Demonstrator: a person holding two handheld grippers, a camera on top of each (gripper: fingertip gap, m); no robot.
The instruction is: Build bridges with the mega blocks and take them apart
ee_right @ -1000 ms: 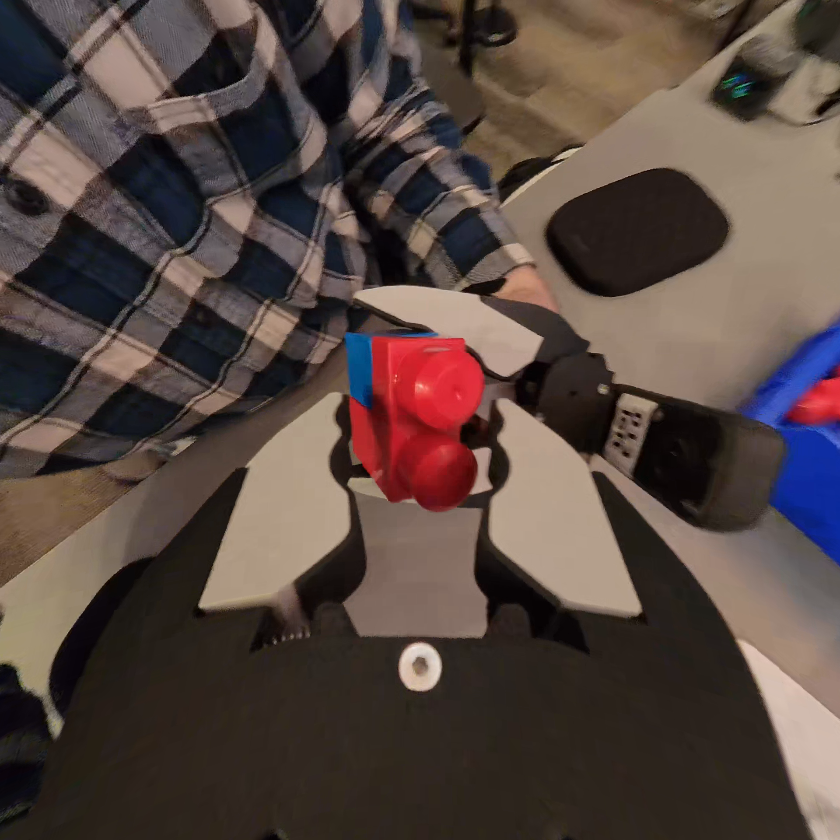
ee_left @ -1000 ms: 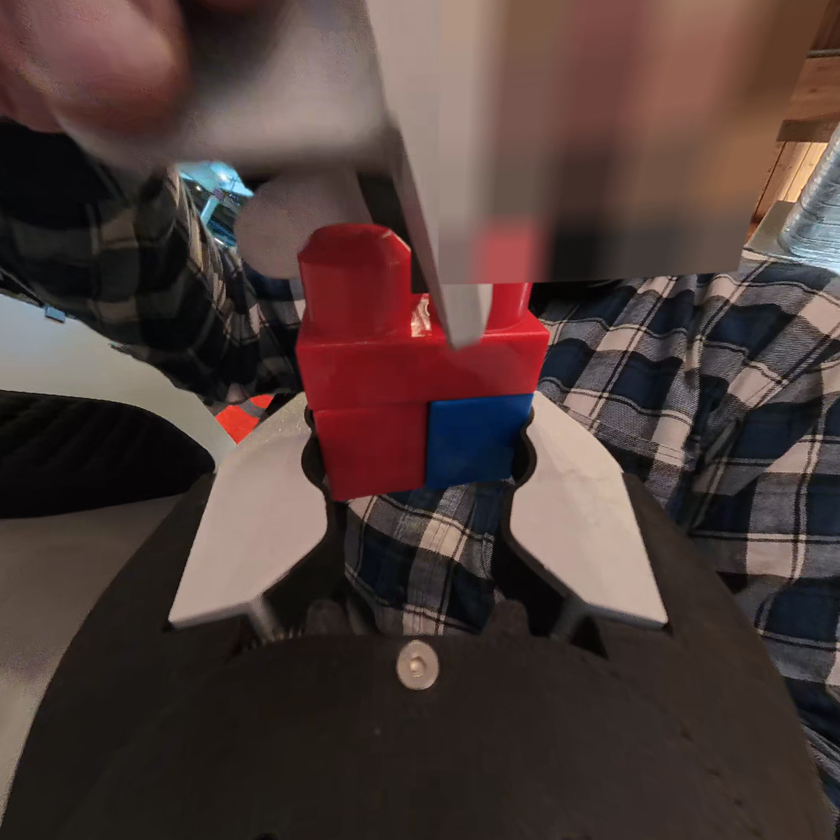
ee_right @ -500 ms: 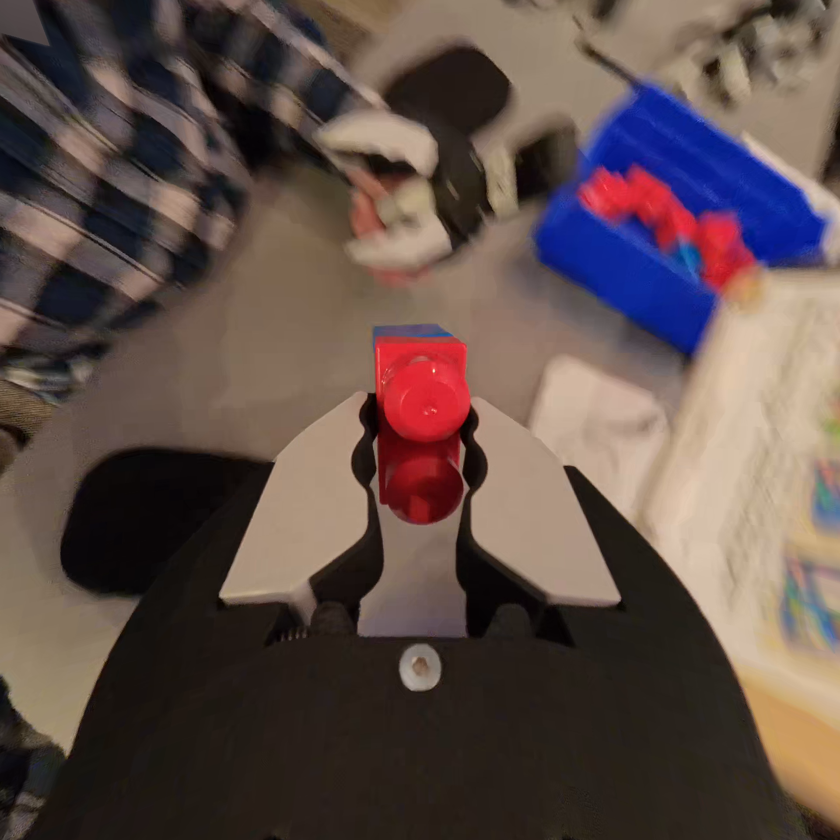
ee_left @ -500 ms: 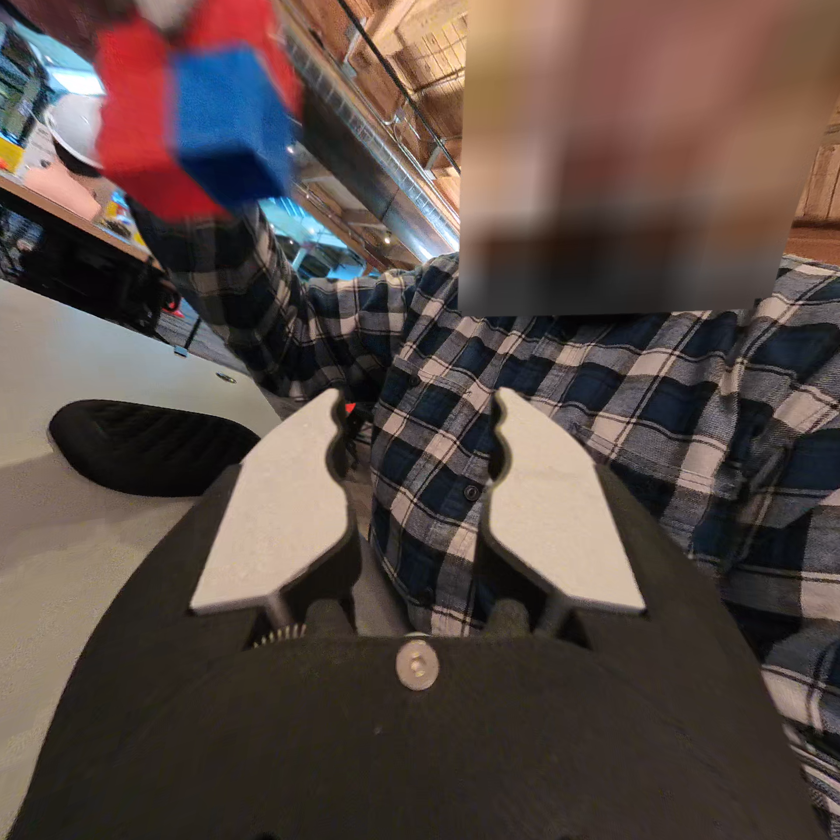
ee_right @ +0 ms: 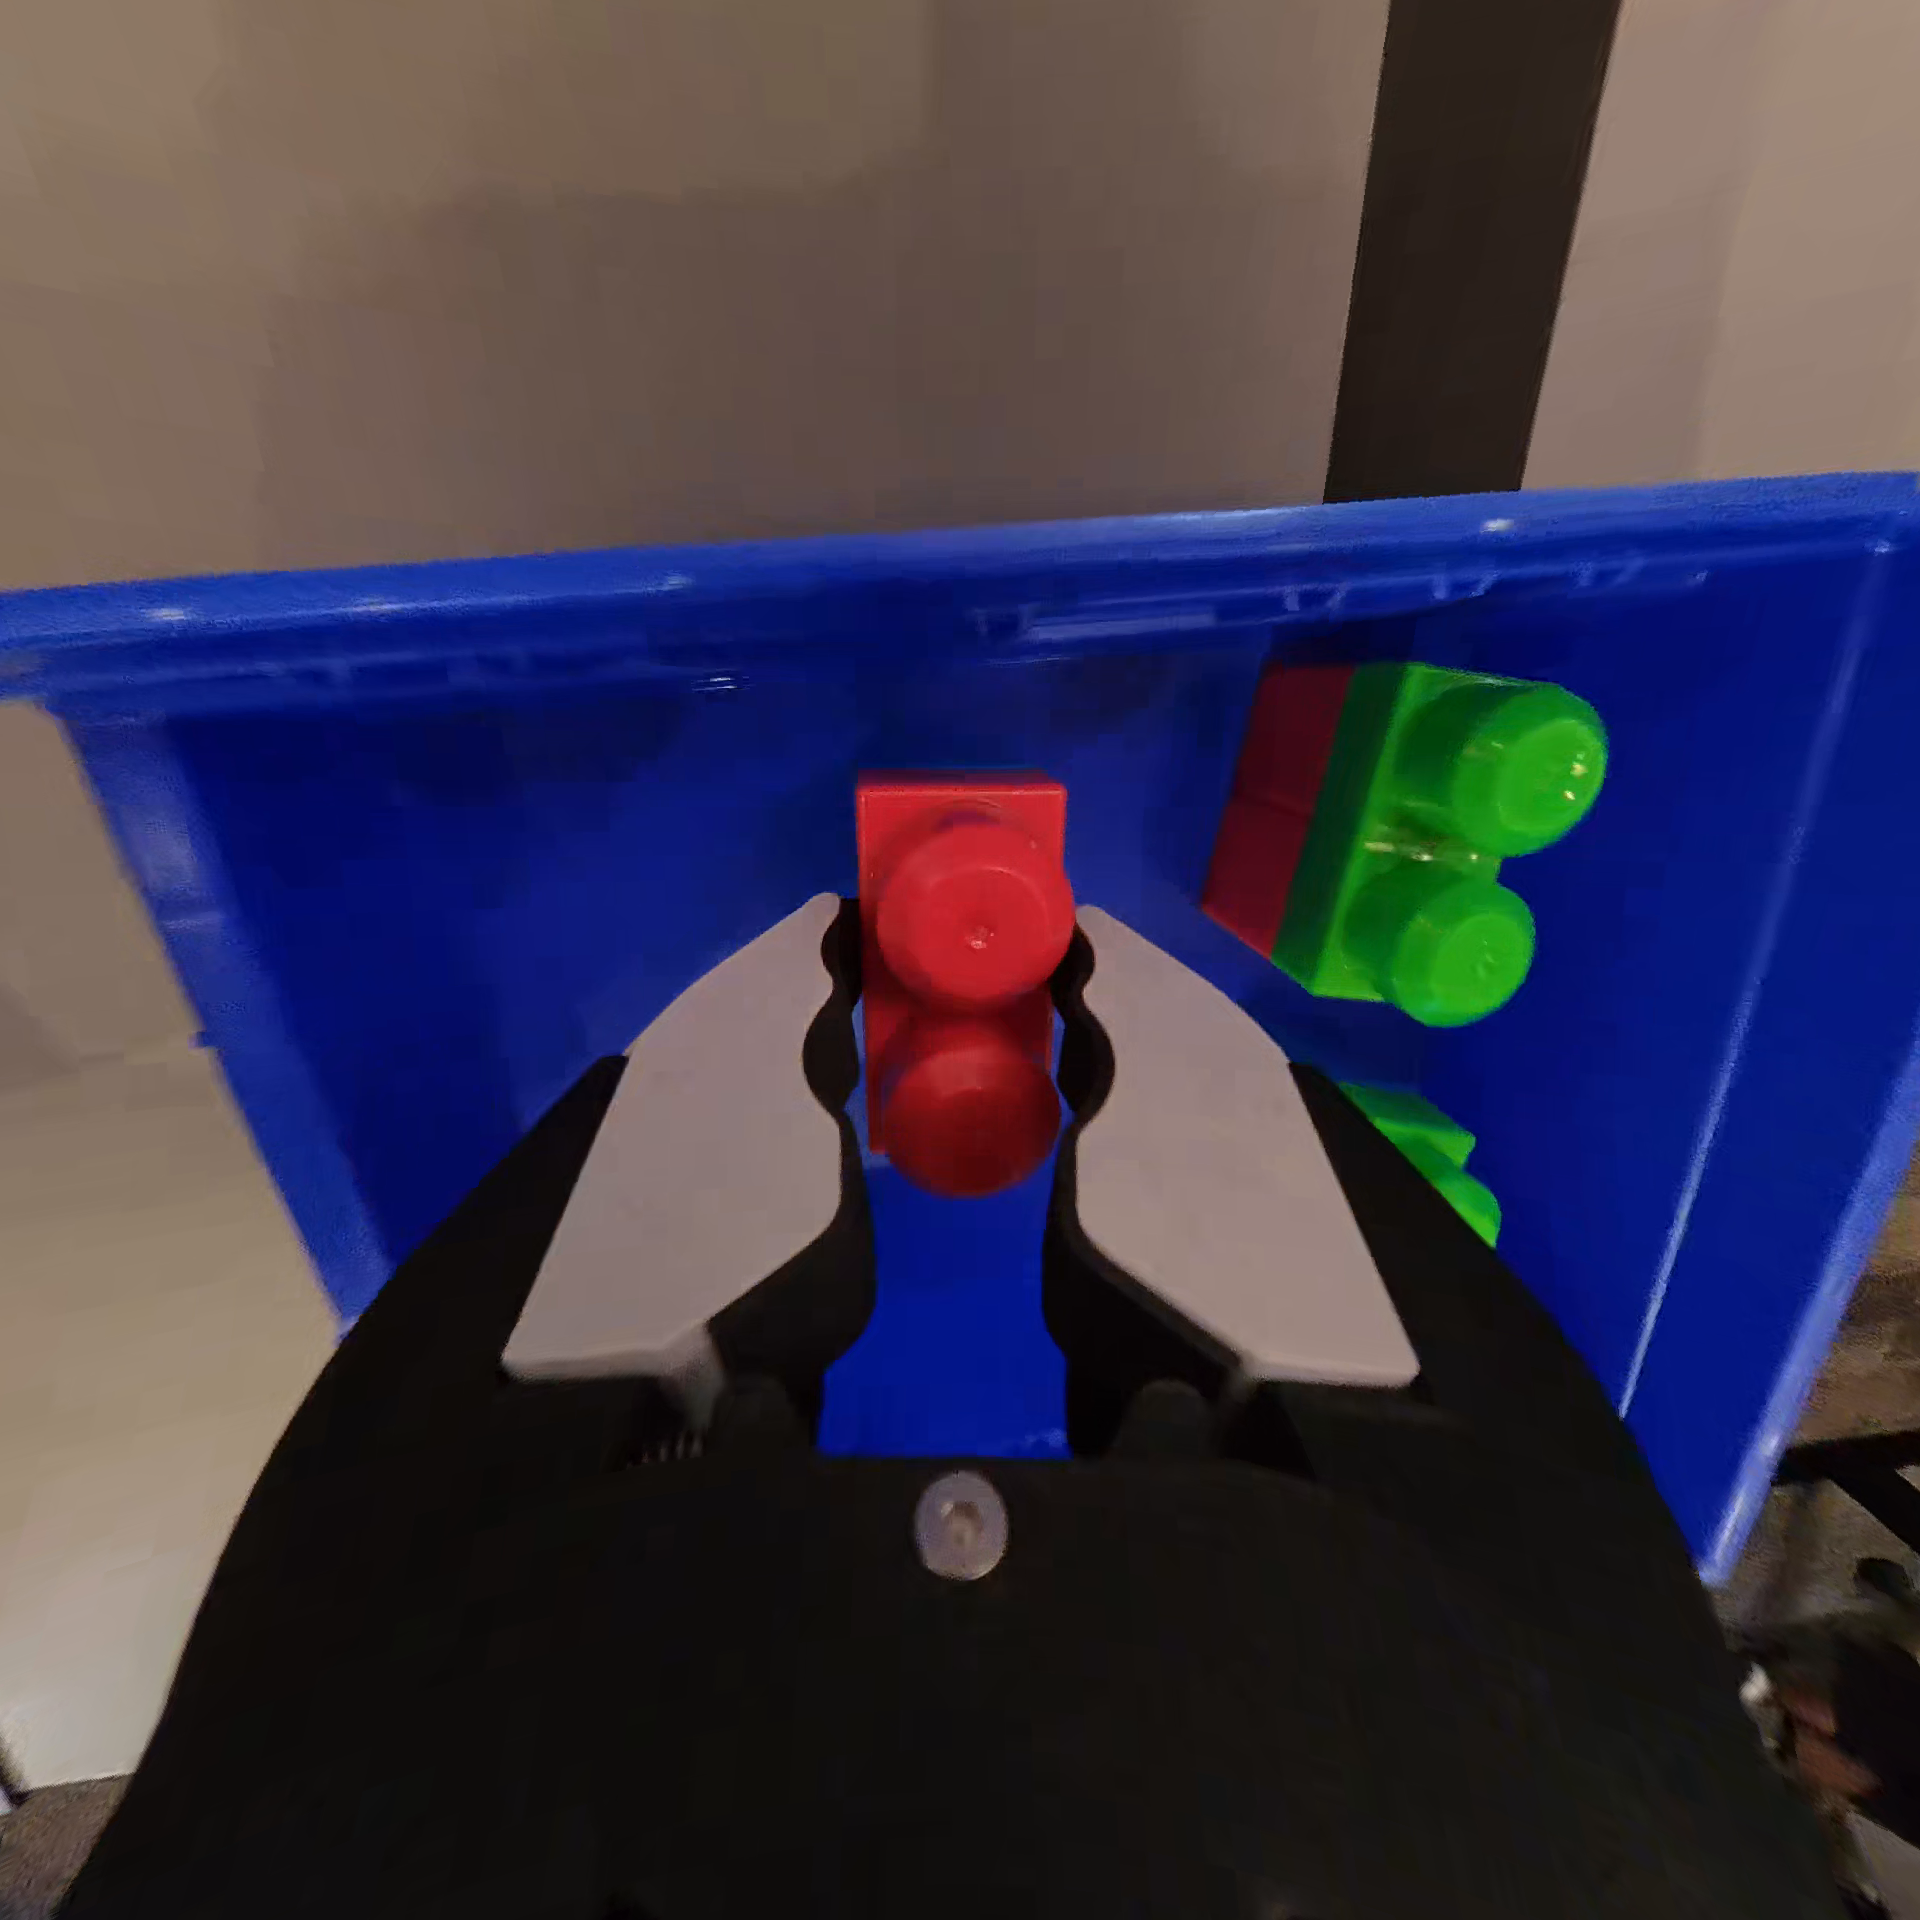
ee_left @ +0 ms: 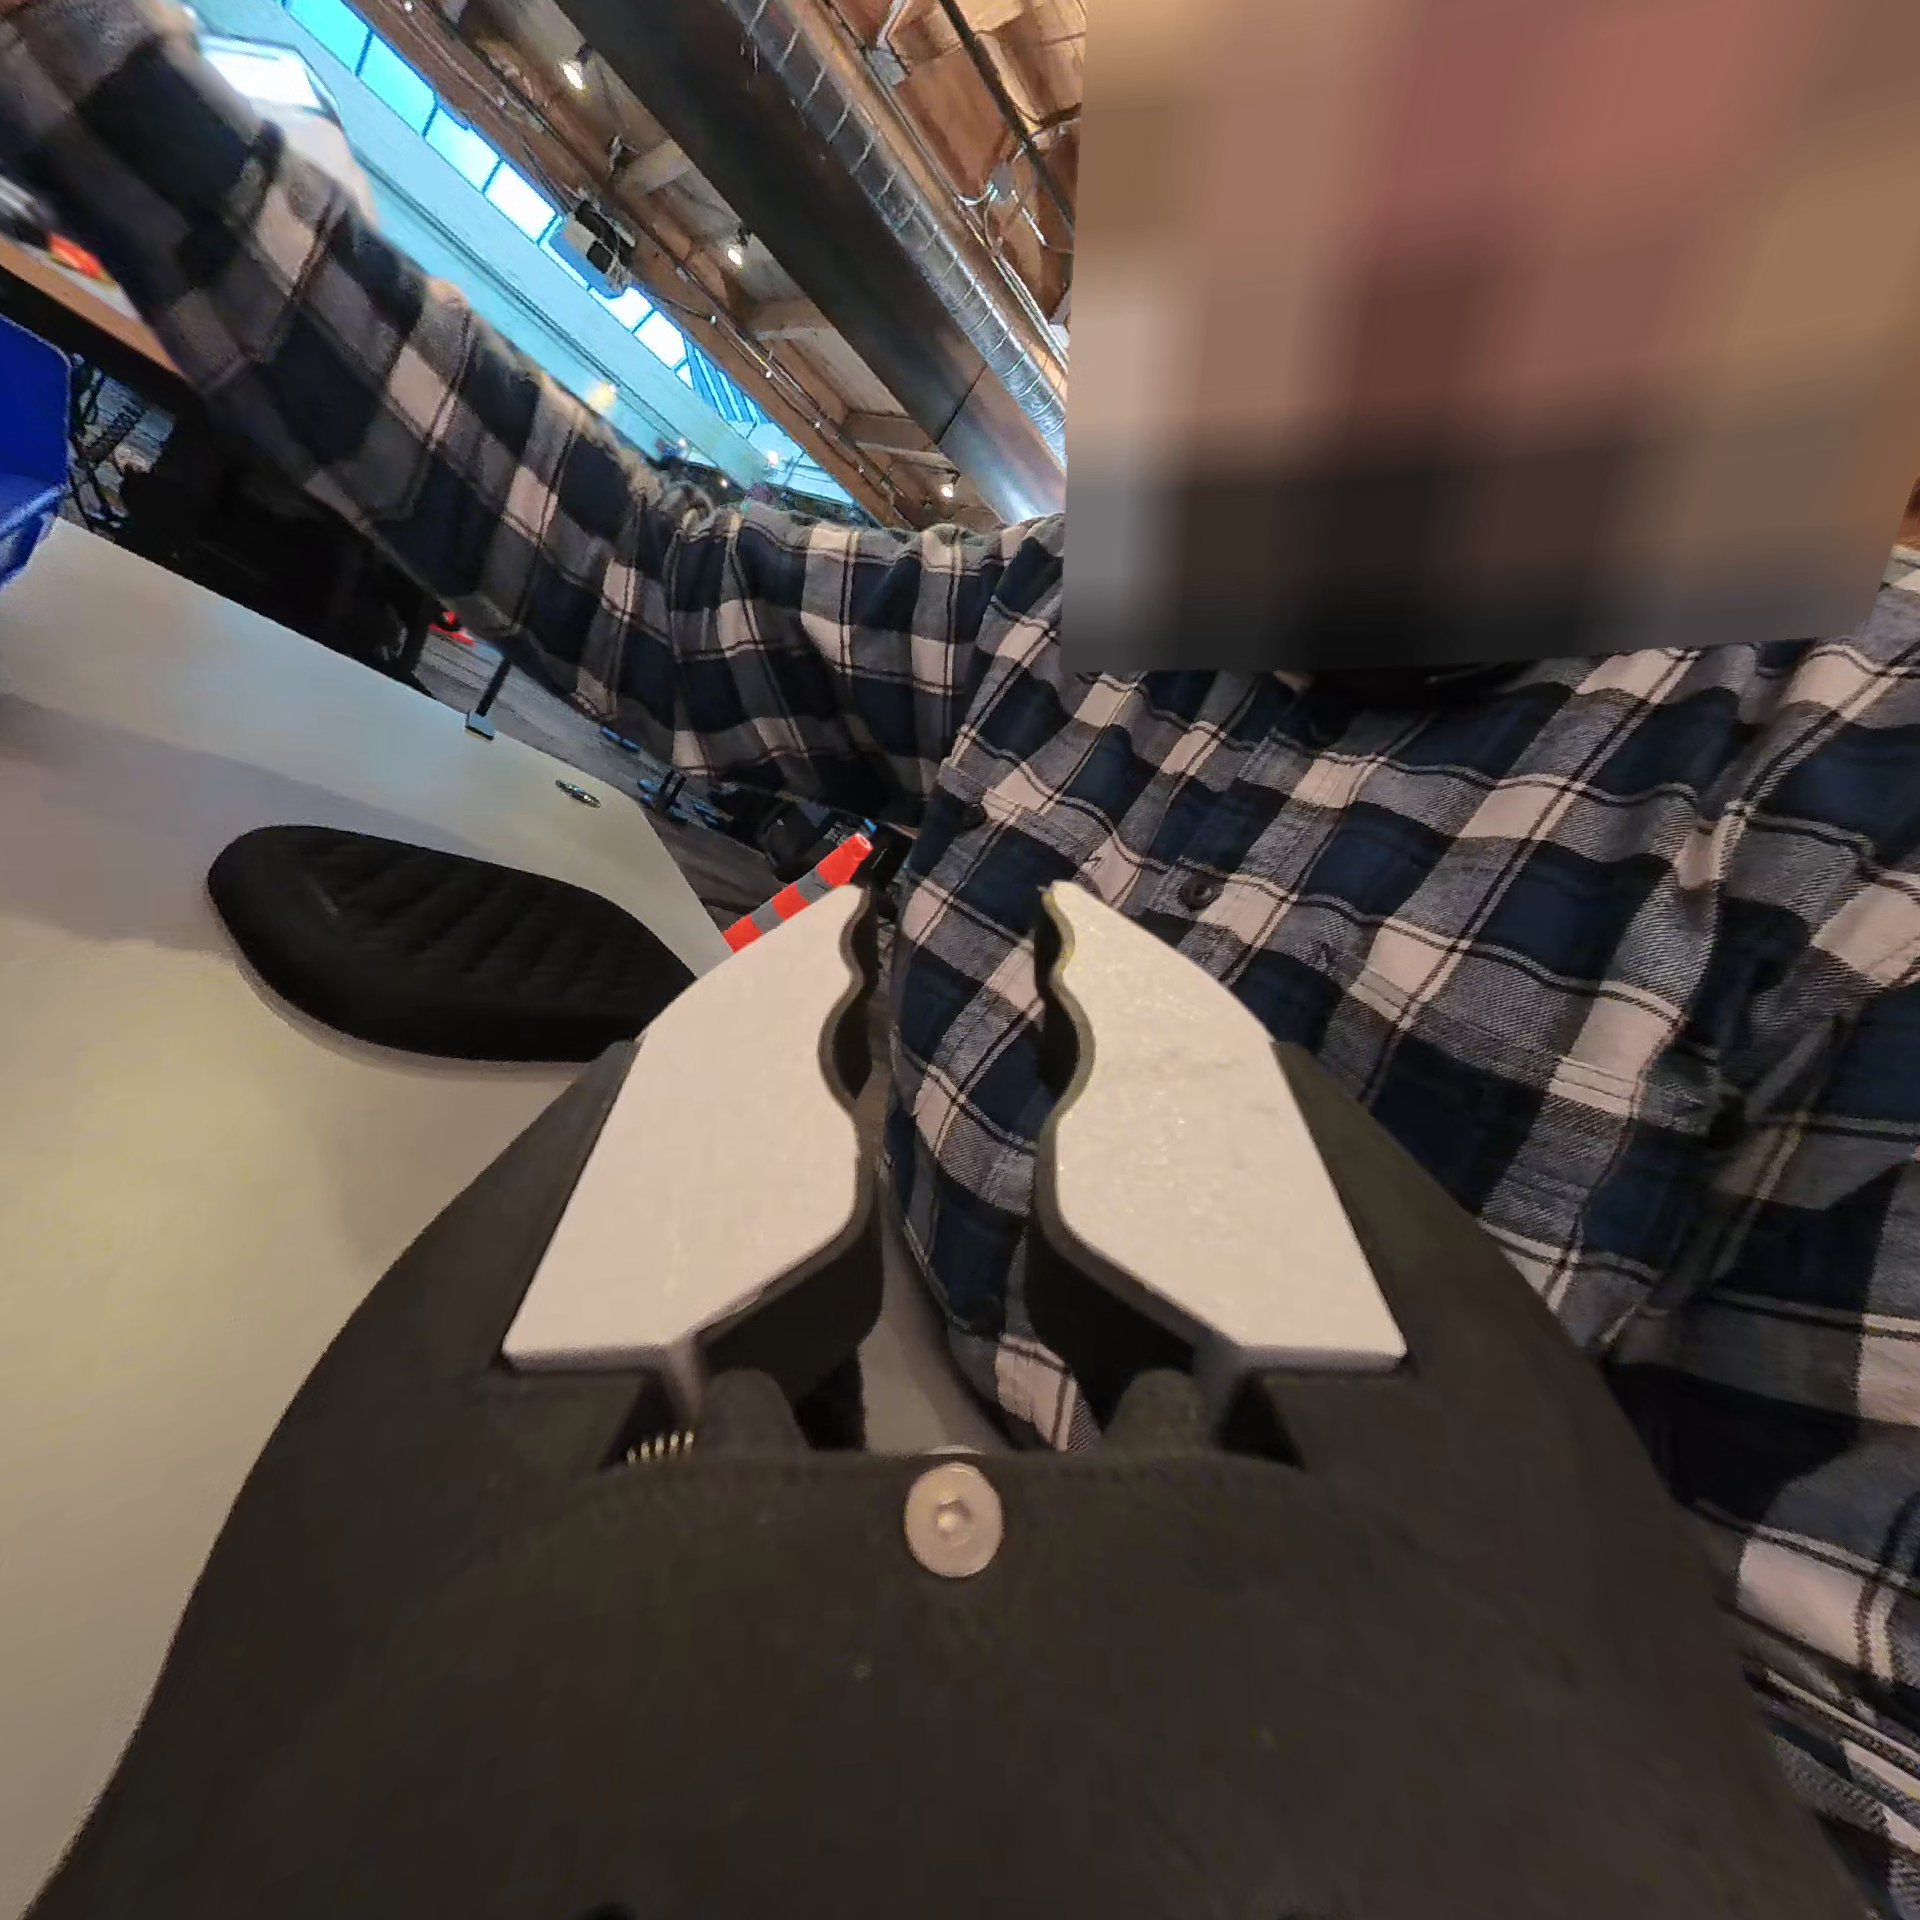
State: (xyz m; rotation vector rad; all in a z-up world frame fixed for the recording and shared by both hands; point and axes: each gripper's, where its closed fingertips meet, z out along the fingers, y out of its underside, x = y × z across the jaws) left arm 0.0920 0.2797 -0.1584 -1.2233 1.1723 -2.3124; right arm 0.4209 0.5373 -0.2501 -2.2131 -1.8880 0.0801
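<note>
In the right wrist view my right gripper [ee_right: 961, 914] is shut on a red two-stud mega block [ee_right: 966, 935]. Its pads press on the block's two sides, and the studs point toward the camera. The block hangs inside the blue bin [ee_right: 520, 831]. A green two-stud block [ee_right: 1455, 852] joined to dark red blocks [ee_right: 1278, 810] lies in the bin at the right. Another green block [ee_right: 1434, 1174] lies below it. In the left wrist view my left gripper [ee_left: 954, 899] is open with a narrow gap and nothing between its fingers. It points at the person's plaid shirt [ee_left: 1455, 987].
In the left wrist view a white table [ee_left: 156, 1039] carries a black pad [ee_left: 436, 945] to the left of the gripper. An orange and grey striped cone [ee_left: 795, 904] shows behind the left finger. A black post [ee_right: 1455, 260] stands behind the bin. Across from one pair of fingers to the other is roughly 45 centimeters.
The left gripper let go of the red and blue block stack and its jaws narrowed on air. The right gripper closed on the stack and carried it from near the person into the blue bin.
</note>
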